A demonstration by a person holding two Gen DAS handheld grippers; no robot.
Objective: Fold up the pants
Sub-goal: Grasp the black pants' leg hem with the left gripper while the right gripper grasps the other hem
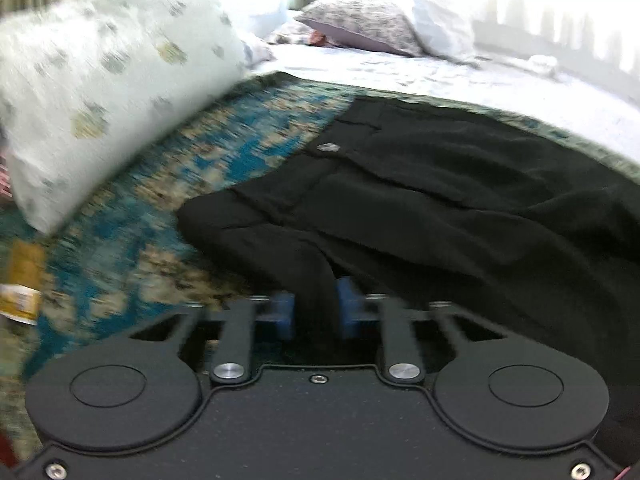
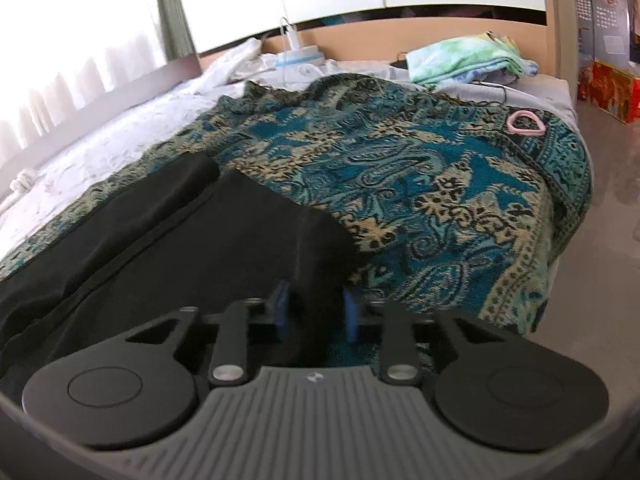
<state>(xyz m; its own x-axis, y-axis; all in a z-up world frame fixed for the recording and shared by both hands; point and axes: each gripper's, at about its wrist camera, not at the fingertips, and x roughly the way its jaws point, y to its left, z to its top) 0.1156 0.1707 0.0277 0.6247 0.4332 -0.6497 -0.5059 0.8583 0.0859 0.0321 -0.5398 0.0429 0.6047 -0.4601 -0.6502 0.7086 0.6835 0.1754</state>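
1. 2 tools clamped: left tool (image 1: 314, 312) on the pants (image 1: 440, 184) waist end, right tool (image 2: 316, 312) on a leg hem.
2. Pants: flat on bed throw (image 2: 420, 184).
3. Risk: thin bite slips; fold skews.

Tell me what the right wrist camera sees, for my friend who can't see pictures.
The right gripper pinches a fold of the black pants between its blue pads. The pants lie on a teal and tan patterned blanket spread over a bed, with a pink ring resting near the blanket's far corner.
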